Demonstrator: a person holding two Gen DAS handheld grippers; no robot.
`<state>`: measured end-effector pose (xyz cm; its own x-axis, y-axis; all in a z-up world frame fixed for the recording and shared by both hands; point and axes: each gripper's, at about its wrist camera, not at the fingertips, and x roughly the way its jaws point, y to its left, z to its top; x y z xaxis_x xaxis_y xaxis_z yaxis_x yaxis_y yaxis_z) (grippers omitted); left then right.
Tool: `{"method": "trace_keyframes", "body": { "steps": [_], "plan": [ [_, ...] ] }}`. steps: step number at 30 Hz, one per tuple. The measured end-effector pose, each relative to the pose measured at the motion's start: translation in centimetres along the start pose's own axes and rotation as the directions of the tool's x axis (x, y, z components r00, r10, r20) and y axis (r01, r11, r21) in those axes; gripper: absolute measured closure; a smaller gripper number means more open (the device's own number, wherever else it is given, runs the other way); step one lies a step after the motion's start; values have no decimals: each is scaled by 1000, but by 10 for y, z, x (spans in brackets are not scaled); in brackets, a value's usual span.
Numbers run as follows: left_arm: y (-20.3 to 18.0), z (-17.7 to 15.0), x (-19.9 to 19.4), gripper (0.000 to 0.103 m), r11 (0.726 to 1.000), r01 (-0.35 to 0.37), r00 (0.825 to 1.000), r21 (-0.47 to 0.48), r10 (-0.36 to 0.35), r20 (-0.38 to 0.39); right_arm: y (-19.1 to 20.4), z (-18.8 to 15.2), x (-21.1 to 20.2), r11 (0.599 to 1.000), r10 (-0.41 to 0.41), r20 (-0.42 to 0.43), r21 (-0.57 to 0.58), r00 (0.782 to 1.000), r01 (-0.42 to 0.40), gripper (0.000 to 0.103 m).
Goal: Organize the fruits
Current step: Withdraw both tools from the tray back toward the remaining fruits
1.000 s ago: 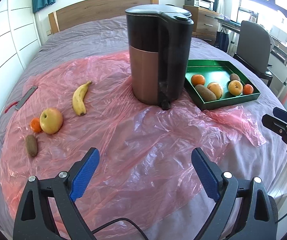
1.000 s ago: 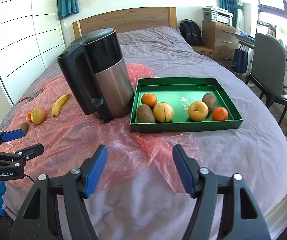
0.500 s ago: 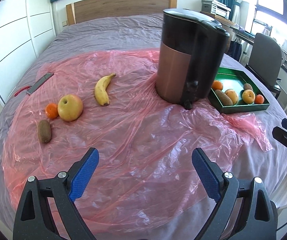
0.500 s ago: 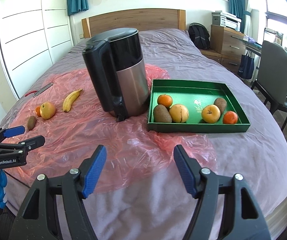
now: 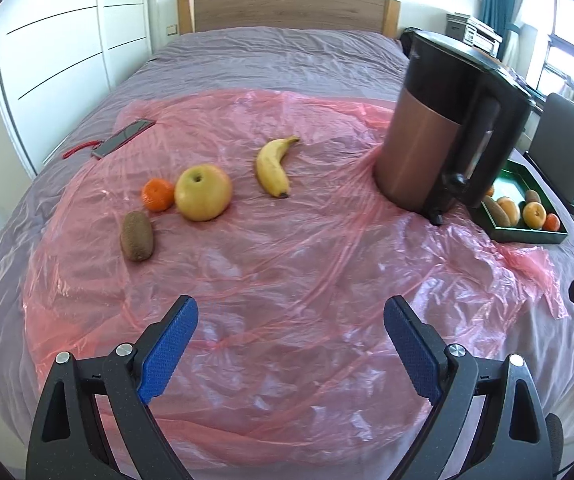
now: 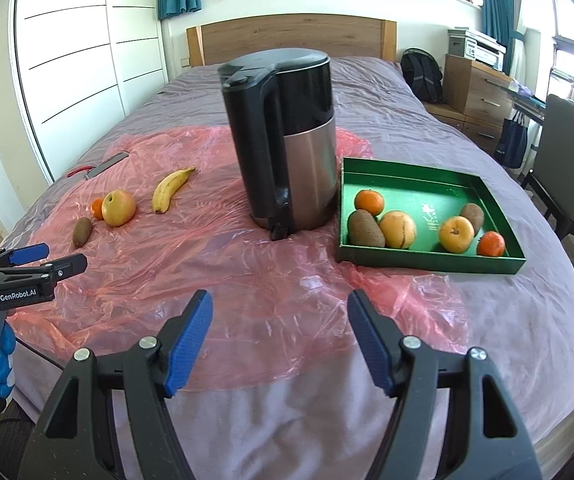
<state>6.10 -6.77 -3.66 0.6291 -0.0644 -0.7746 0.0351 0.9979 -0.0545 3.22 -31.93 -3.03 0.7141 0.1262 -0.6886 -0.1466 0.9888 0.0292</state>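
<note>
Two wrist views over a bed (image 6: pixel 467 320) covered with a pink plastic sheet (image 5: pixel 287 260). Over the past second the left view has swung away from the tall kettle (image 5: pixel 439 132), which filled the middle before and now stands at the right, and toward the loose fruit. A banana (image 5: pixel 273 166), a yellow apple (image 5: pixel 203 192), a tangerine (image 5: pixel 158 195) touching it, and a kiwi (image 5: pixel 137 236) now lie ahead of the left claw (image 5: pixel 289 344). That claw is spread wide, with nothing between its blue pads and well short of the fruit.

The right claw (image 6: pixel 279 338) is also spread and empty, slightly wider than a second ago, hovering over the sheet's near edge. The green tray (image 6: pixel 427 262), to the right of the kettle, already holds six fruits.

The left hand seems to be lining up for a pick, probably the kiwi or apple. Four fruits are left to move, so the task looks a little past halfway.
</note>
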Motion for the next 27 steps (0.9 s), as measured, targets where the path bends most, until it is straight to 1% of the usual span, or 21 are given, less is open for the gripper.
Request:
{"method": "trace_keyframes", "body": {
  "steps": [5, 9, 18, 27],
  "plan": [
    [29, -2, 7, 12, 998, -32, 999, -46, 32, -8, 14, 1, 9, 999, 22, -16, -23, 1000, -23, 29],
    [55, 0, 13, 12, 993, -54, 999, -102, 53, -12, 29, 5, 18, 998, 46, -32, -50, 998, -48, 29],
    [115, 5, 27, 12, 968, -111, 994, -226, 109, -20, 67, 18, 45, 988, 100, -67, -109, 993, -107, 29],
    [153, 11, 49, 12, 951, -145, 989, -274, 139, -40, 104, 30, 81, 975, 146, -110, -152, 983, -162, 29]
  ]
}}
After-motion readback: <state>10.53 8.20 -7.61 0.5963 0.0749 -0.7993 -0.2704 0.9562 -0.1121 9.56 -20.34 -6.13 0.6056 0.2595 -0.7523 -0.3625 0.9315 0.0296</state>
